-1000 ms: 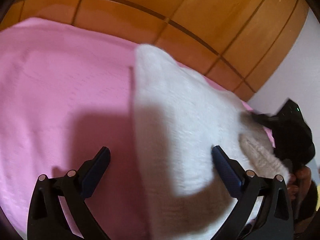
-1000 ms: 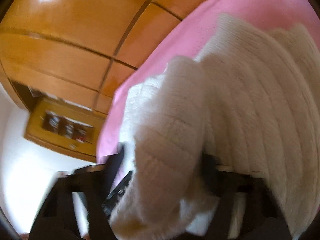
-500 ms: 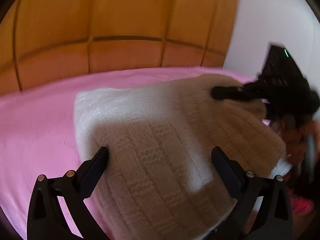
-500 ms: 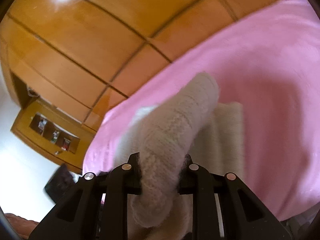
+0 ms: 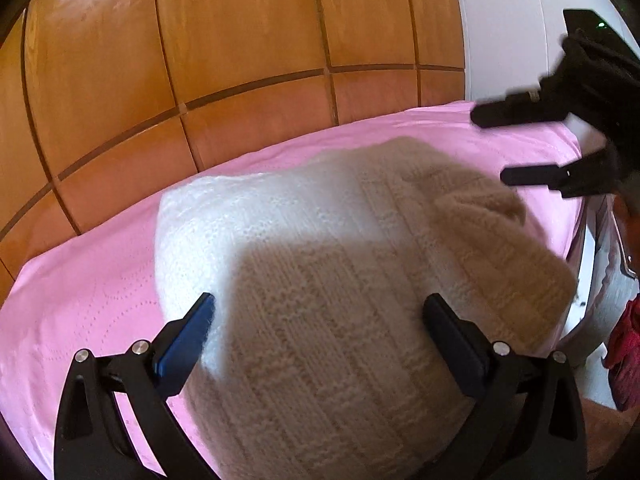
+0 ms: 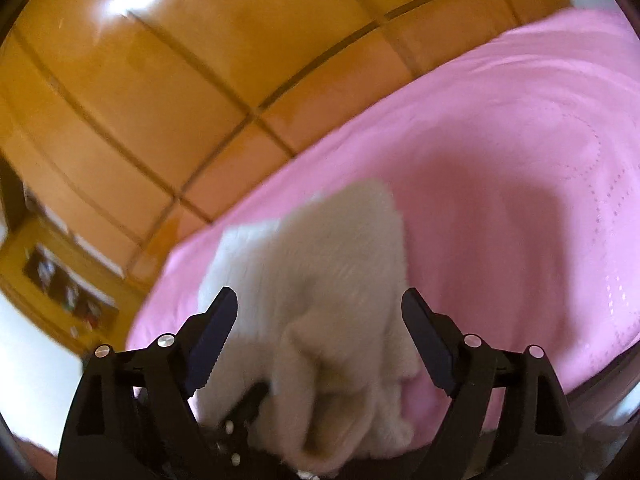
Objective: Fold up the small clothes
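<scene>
Nearest the left wrist camera, the left gripper [image 5: 318, 316] stood with its two blue-padded fingers [image 5: 188, 336] spread wide apart, hanging just above the cream knitted sweater [image 5: 340, 272] with nothing pinched between them. The sweater lay folded in a thick bundle on the pink bedspread [image 5: 80, 288], its near part in shadow and its far left corner in bright light; one rolled sleeve [image 5: 480, 204] rested across its far right side. In the right wrist view, the right gripper [image 6: 320, 320] had just been opening, and its jaws stood well apart with the sweater [image 6: 320, 280] slumped loose between them, the pads on either side clear of the knit, so it was no longer clamped. A dark bit of the other tool showed under the heap at the bottom, too blurred to read. Farther off in the left view, the right gripper [image 5: 524, 144] appeared as two black fingers held parted above the far right edge of the bedspread, just beyond the sleeve. Behind the bed rose a wooden panelled headboard [image 5: 240, 60] with dark grooves, and a white wall [image 5: 504, 20] stood to its right.
</scene>
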The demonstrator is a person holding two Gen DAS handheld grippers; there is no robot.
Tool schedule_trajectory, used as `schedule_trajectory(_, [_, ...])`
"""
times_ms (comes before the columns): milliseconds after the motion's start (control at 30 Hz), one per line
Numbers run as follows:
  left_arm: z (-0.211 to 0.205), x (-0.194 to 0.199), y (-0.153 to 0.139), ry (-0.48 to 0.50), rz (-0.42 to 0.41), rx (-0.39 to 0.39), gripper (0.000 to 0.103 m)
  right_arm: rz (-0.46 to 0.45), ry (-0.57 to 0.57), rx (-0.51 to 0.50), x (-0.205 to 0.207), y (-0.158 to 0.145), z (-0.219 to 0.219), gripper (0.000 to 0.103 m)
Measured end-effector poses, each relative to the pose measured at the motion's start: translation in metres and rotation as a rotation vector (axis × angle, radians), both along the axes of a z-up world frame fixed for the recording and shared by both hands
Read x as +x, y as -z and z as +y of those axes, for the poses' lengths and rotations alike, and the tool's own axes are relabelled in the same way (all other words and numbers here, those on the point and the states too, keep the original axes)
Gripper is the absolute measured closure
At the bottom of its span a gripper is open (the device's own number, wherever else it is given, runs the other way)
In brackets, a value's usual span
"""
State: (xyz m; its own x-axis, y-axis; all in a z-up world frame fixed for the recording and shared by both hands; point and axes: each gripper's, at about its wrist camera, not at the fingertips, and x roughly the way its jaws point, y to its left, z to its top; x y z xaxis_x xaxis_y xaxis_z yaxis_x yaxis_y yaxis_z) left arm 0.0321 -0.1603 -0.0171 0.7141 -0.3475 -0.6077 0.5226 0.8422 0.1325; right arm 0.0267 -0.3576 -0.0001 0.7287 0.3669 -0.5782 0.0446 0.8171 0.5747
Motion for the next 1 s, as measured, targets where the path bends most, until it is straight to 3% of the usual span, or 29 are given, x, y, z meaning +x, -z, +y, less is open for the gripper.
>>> schedule_trajectory(100, [0.005,-0.001,-0.001,0.011,0.001,-0.015,0.002,0.027,0.000,-0.134,0.001,0.007,0.015,0.020])
schedule_trajectory(200, [0.019,-0.005,-0.011,0.030,0.009,-0.083,0.002,0.187,0.109,-0.354,0.002,0.034,0.005,0.020])
schedule_trajectory(233, [0.025,-0.005,-0.016,0.027,0.009,-0.109,0.002,0.196,0.123,-0.366,-0.001,0.041,-0.003,0.020])
schedule_trajectory(333, [0.047,0.001,-0.031,-0.033,-0.013,-0.194,0.002,0.221,0.155,-0.278,-0.007,0.052,-0.022,0.020])
schedule_trajectory(400, [0.054,0.016,-0.031,-0.078,0.006,-0.225,0.002,0.213,0.153,-0.294,-0.006,0.050,-0.019,0.020])
schedule_trajectory(467, [0.055,0.032,-0.022,-0.121,0.071,-0.212,0.002,0.197,0.153,-0.325,-0.003,0.047,-0.013,0.016])
schedule_trajectory(500, [0.050,0.044,-0.009,-0.147,0.132,-0.160,0.002,0.188,0.155,-0.343,-0.005,0.047,-0.009,0.015])
schedule_trajectory(567, [0.048,0.055,0.009,-0.140,0.188,-0.145,0.002,0.187,0.166,-0.355,-0.006,0.048,-0.006,0.008])
schedule_trajectory(667, [0.066,0.060,0.024,-0.149,0.268,-0.282,0.002,0.198,0.181,-0.307,-0.014,0.053,-0.013,0.004])
schedule_trajectory(833, [0.083,0.055,0.041,-0.133,0.386,-0.439,0.002,0.203,0.181,-0.280,-0.013,0.052,-0.013,0.004])
schedule_trajectory(1000, [0.091,0.040,0.045,-0.094,0.390,-0.491,0.002,0.175,0.165,-0.226,-0.014,0.042,-0.017,0.004])
